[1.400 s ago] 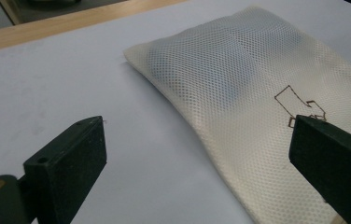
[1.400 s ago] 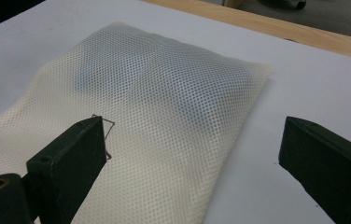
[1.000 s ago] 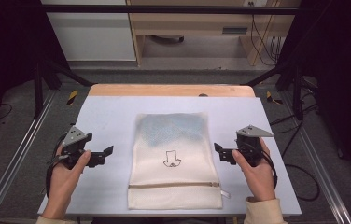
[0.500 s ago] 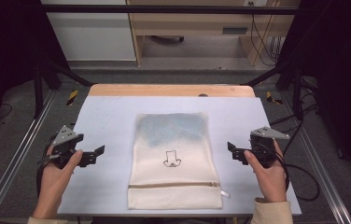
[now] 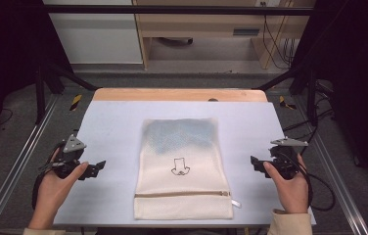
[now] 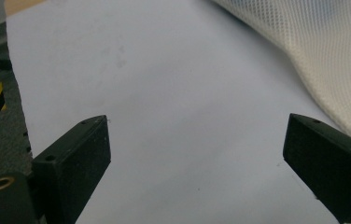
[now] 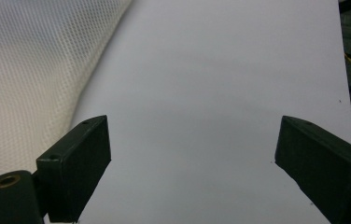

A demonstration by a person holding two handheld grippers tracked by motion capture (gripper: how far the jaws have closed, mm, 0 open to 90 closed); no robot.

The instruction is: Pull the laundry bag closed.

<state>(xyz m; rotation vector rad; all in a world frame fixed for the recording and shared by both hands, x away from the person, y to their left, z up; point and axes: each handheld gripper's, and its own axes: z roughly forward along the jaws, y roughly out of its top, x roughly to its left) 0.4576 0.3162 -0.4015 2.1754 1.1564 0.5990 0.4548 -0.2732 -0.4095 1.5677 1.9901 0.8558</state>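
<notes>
A cream mesh laundry bag [image 5: 182,166] lies flat in the middle of the white table [image 5: 113,127]. It has a zipper near its front edge, a small printed figure, and something bluish inside its far half. My left gripper [image 5: 99,169] rests low at the table's left edge, open, pointing toward the bag with nothing between its fingers. In the left gripper view [image 6: 197,140] the bag [image 6: 313,56] lies at the upper right. My right gripper [image 5: 254,162] sits at the right edge, open. Its jaws have just been closing a little, with nothing between them. In the right gripper view [image 7: 192,140] the bag [image 7: 29,70] lies to the left.
A wooden strip [image 5: 179,94] runs along the table's far edge. Metal rails [image 5: 20,161] flank both sides. A wooden bench [image 5: 196,29] stands beyond the table. Cables [image 5: 319,186] trail off to the right.
Both hands have drawn outward, away from the bag, toward the table's left and right edges. The bag has not moved.
</notes>
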